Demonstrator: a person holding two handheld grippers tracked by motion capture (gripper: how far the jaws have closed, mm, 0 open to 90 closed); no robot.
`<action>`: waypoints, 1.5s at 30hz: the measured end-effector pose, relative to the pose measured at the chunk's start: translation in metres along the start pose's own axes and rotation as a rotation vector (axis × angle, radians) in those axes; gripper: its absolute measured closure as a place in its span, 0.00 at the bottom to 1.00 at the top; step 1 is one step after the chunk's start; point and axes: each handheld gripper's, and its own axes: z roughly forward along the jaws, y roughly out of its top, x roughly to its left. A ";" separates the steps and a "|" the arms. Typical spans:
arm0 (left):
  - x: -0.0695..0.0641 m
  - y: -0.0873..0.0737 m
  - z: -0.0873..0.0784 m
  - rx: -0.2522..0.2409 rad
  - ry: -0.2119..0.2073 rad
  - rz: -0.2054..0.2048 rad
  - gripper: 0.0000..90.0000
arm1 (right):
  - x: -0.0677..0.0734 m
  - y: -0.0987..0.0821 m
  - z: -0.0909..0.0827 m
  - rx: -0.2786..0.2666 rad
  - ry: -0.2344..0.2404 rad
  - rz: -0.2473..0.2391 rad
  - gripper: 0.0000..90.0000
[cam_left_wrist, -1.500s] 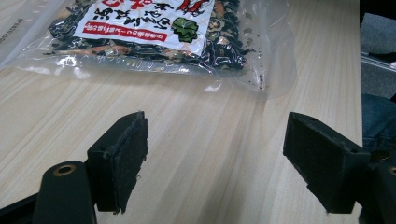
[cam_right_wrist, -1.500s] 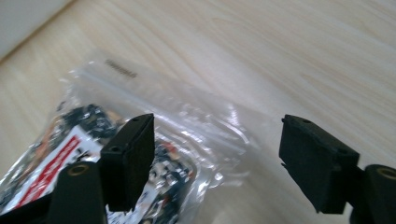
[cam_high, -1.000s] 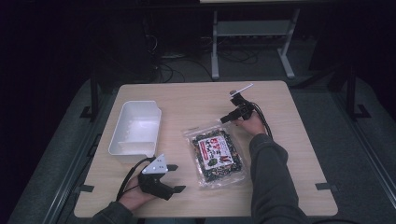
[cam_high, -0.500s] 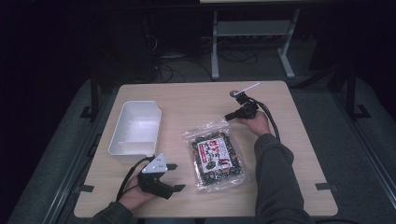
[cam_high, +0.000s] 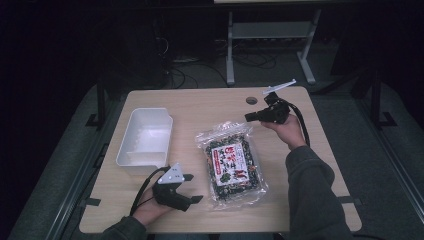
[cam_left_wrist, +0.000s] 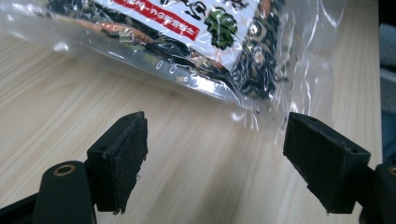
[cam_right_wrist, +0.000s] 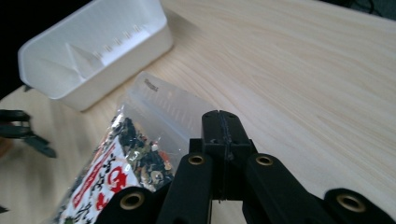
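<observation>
Snack bag (cam_high: 231, 162) seen flat on counter (cam_high: 200, 107), ungrasped | left gripper (cam_left_wrist: 212, 154) held wide open just before it | right gripper (cam_right_wrist: 219, 140) closed empty above its top edge | tray (cam_high: 145, 137) still unfilled

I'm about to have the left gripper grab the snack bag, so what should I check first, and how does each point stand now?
1. Left gripper open wide enough: ok, its jaws stand well apart.
2. Left gripper aimed at the snack bag: ok, the bag's clear corner lies just ahead of the jaws.
3. Bag free of the right gripper: ok, its jaws are shut on nothing, above the bag's sealed top edge.
4. Bag flat on the table: ok.
5. White bin clear of the path: ok, it sits apart, beyond the left gripper.
6. Bag seal closed: cannot tell.
</observation>
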 end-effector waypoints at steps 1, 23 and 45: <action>0.000 0.002 0.002 -0.008 0.001 -0.016 0.23 | 0.003 -0.001 -0.005 -0.010 0.001 -0.002 1.00; 0.017 0.018 0.042 -0.123 -0.233 -0.298 0.39 | 0.067 -0.018 -0.084 -0.230 0.110 -0.126 1.00; 0.007 0.032 0.009 -0.141 -0.178 -0.079 0.82 | 0.070 -0.043 -0.082 -0.259 0.134 -0.089 0.64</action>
